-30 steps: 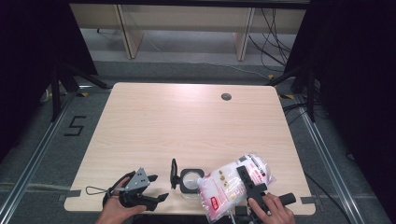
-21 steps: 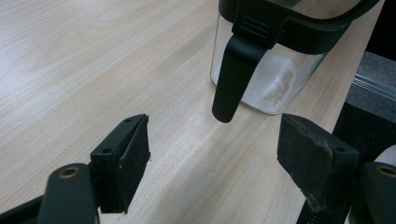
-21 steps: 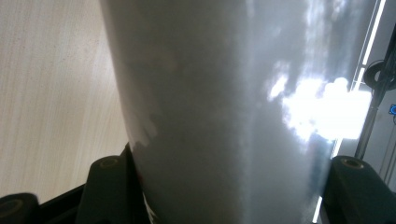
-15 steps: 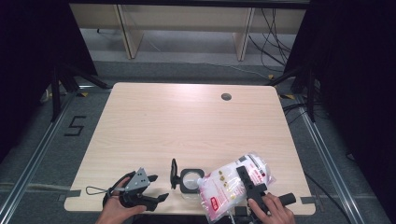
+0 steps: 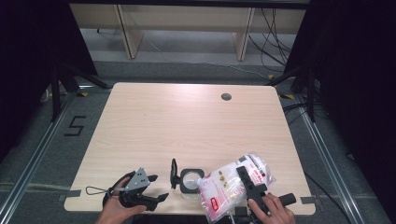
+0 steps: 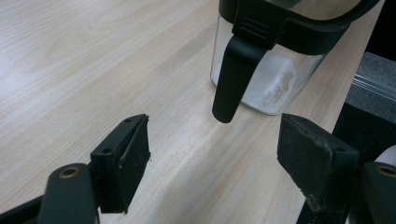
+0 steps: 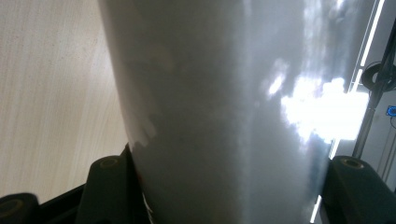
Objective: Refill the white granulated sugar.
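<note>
A clear plastic bag (image 5: 233, 186) of white granules, with red print on its label, is held tilted above the near edge of the worktop (image 5: 187, 121), its lower corner directed at the open jar (image 5: 190, 179) just beside it. The bag is pinched across its width by the right gripper (image 5: 247, 184), whose jaws stand on either side of the bag in the right gripper view, pressed into the film. The left gripper (image 5: 156, 196) is held low to the left of the jar, its jaws spread with nothing between them; in the left gripper view the jar's hinged black lid and its hanging clasp (image 6: 233, 77) are seen ahead of them.

The pouring is judged to be under way or about to start: a layer of white powder (image 6: 273, 88) is already seen at the bottom of the glass, yet the bag looks mostly full. Whether grains are falling at this instant cannot be told from the high view. Most of the filling, and the closing of the lid, appear to be left.

The worktop is pale wood grain with a round cable port (image 5: 226, 96) near its far edge. Grey floor, shelving legs, trailing cables and black curtains surround it.
</note>
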Tool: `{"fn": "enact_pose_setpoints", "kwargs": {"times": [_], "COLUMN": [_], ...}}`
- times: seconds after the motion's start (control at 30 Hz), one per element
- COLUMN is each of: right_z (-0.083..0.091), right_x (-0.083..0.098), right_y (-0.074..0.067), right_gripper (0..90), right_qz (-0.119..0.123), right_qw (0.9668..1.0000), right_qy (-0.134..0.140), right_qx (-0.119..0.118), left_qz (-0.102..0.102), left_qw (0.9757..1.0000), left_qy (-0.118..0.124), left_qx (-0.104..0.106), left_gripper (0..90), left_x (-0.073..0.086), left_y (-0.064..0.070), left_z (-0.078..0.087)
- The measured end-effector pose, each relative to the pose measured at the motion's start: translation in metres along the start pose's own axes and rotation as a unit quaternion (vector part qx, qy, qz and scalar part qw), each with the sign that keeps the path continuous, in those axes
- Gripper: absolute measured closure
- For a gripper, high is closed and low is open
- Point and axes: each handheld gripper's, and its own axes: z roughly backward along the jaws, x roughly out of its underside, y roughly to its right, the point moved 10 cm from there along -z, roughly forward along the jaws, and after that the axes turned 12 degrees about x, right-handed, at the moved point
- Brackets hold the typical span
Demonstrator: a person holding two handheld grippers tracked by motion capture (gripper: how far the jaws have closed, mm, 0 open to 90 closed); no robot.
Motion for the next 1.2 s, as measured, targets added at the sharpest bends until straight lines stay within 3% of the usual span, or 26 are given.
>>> {"fn": "enact_pose_setpoints", "kwargs": {"times": [0.1, 0.2, 0.3, 0.5, 0.8, 0.83, 0.9, 0.97, 1.2], "right_z": [0.0002, -0.0001, 0.0022, -0.0003, 0.0002, 0.0016, -0.0004, 0.0002, -0.0016], "right_x": [-0.0001, -0.0011, 0.0005, -0.0011, -0.0002, 0.0019, 0.0005, 0.0011, -0.0001], "right_y": [0.0034, 0.0052, 0.0023, 0.0064, 0.0044, 0.0010, 0.0048, 0.0037, 0.0052], "right_gripper": [41.8, 41.9, 41.9, 41.9, 42.1, 42.1, 42.1, 42.2, 42.3], "right_qz": [0.016, 0.017, -0.002, 0.022, -0.002, -0.019, 0.009, -0.004, -0.003], "right_qw": [0.9999, 0.9998, 0.9999, 0.9997, 1.0000, 0.9998, 1.0000, 1.0000, 0.9999], "right_qy": [-0.001, 0.004, -0.011, 0.005, 0.001, -0.010, 0.002, -0.003, 0.007], "right_qx": [0.001, 0.008, 0.007, 0.009, 0.008, 0.003, 0.000, 0.001, 0.008], "left_qz": [0.000, -0.003, 0.000, -0.004, -0.005, -0.004, -0.004, -0.002, -0.006], "left_qw": [1.0000, 1.0000, 1.0000, 1.0000, 1.0000, 1.0000, 1.0000, 1.0000, 1.0000], "left_qy": [0.000, -0.009, -0.004, -0.008, -0.007, -0.008, -0.007, -0.007, -0.006], "left_qx": [0.000, -0.003, -0.002, -0.005, -0.005, -0.004, -0.004, -0.004, -0.003], "left_gripper": [24.8, 24.8, 24.8, 24.8, 24.8, 24.8, 24.8, 24.8, 24.8], "left_x": [0.0001, 0.0011, 0.0006, 0.0009, 0.0008, 0.0008, 0.0008, 0.0009, 0.0003], "left_y": [0.0001, -0.0012, 0.0000, -0.0015, -0.0015, -0.0015, -0.0014, -0.0009, -0.0014], "left_z": [0.0000, 0.0014, 0.0009, 0.0014, 0.0016, 0.0016, 0.0015, 0.0014, 0.0018]}}
